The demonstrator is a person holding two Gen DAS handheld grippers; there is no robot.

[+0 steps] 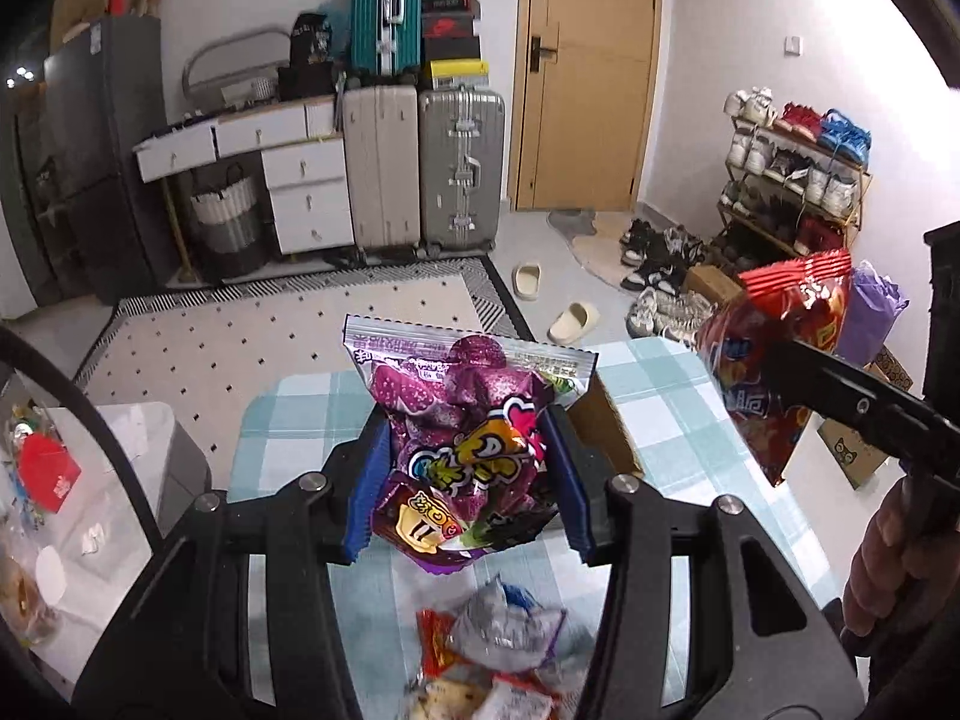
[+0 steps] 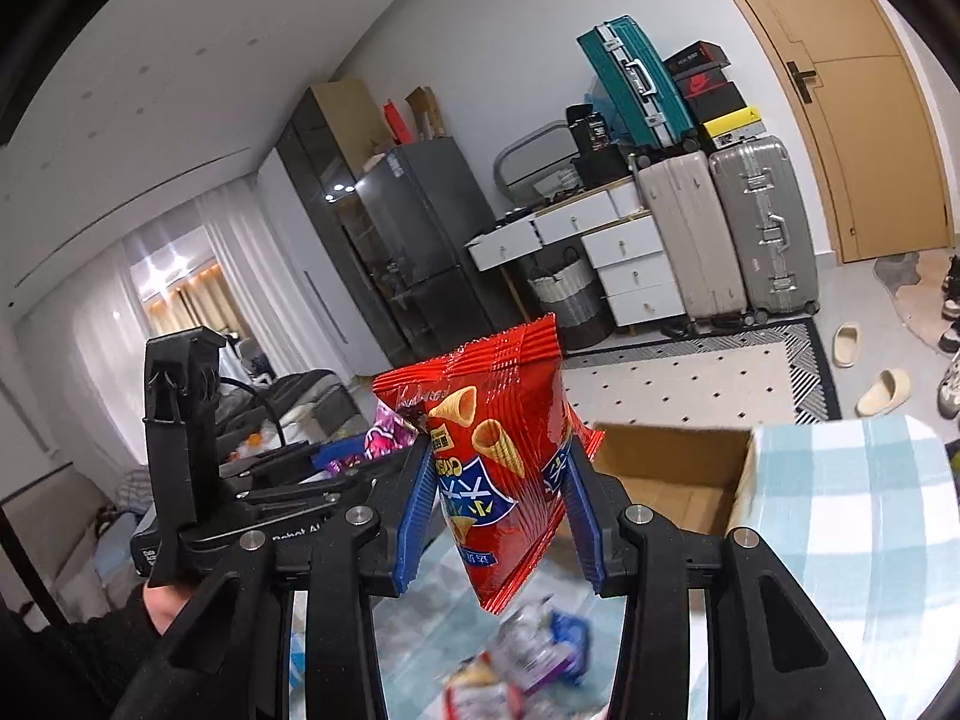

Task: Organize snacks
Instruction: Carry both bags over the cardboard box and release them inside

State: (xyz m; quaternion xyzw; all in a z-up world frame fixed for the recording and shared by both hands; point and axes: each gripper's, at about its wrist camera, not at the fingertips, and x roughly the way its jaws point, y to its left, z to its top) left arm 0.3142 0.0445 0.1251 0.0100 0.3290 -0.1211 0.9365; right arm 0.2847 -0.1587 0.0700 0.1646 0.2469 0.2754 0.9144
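My left gripper [image 1: 465, 480] is shut on a purple snack bag [image 1: 462, 420] and holds it above the checked table [image 1: 288, 420]. My right gripper [image 2: 501, 495] is shut on a red cone-snack bag [image 2: 492, 456] and holds it in the air; that bag also shows in the left wrist view [image 1: 780, 348] at the right. An open cardboard box [image 2: 672, 474] stands on the table just beyond both bags; its edge shows behind the purple bag [image 1: 606, 438]. Several loose snack packets [image 1: 498, 648] lie on the table below the grippers, and they are blurred in the right wrist view [image 2: 528, 660].
The table has a blue-white checked cloth [image 2: 840, 516]. Beyond it are a patterned rug [image 1: 270, 336], slippers [image 1: 573, 324], suitcases [image 1: 420, 168], a white drawer unit [image 1: 300, 180], a shoe rack [image 1: 792, 180] and a wooden door [image 1: 588, 72]. A side surface with clutter [image 1: 48, 480] is at the left.
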